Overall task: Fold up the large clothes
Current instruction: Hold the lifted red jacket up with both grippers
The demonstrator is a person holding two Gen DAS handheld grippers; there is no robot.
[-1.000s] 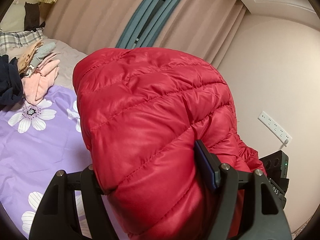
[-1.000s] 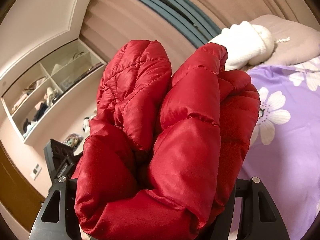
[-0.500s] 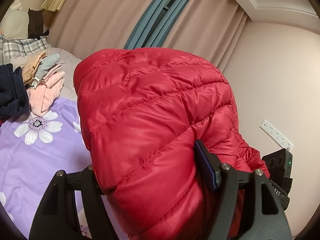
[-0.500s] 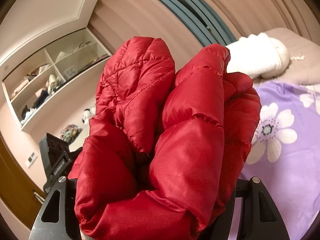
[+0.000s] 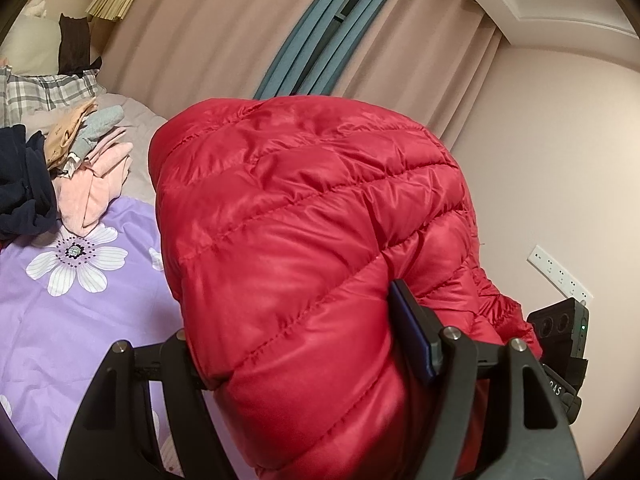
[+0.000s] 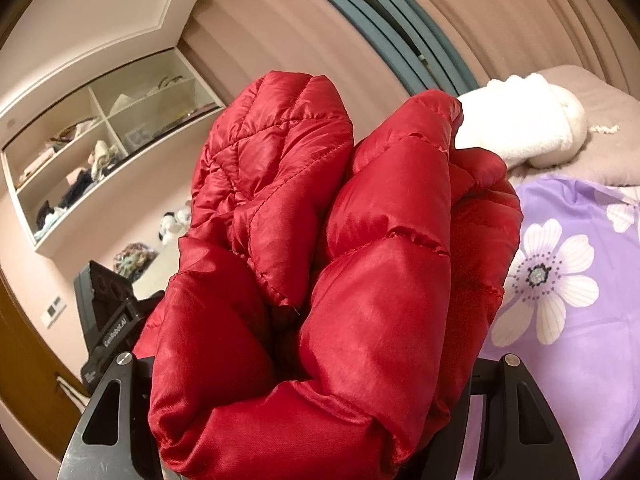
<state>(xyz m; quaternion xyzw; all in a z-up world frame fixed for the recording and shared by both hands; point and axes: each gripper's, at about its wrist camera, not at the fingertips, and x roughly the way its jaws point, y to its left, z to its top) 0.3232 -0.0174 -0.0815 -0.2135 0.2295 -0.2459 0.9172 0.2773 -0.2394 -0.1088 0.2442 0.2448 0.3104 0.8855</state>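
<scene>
A red quilted puffer jacket point(image 5: 304, 248) fills the middle of the left wrist view. My left gripper point(image 5: 296, 344) is shut on a thick bunch of it and holds it above the bed; its fingers point(image 5: 412, 332) press into the padding. In the right wrist view the same red jacket point(image 6: 340, 280) bulges in folded lobes. My right gripper point(image 6: 316, 380) is shut on it, and the fabric hides its fingertips. The other gripper's camera body shows at the edge of each view point(image 5: 560, 328) point(image 6: 108, 308).
A purple bedsheet with white flowers point(image 5: 60, 312) point(image 6: 560, 320) lies below. A pile of pink, grey and navy clothes point(image 5: 80, 168) sits at the left. A white fluffy garment point(image 6: 520, 128) lies on a grey pillow. Curtains, a wall shelf point(image 6: 100, 152) and a power strip point(image 5: 556, 276) stand behind.
Both grippers have swung slightly with the jacket still held. The bed and clothes pile shifted rightward in the left view; the shelf moved right and the bed lower in the right view.
</scene>
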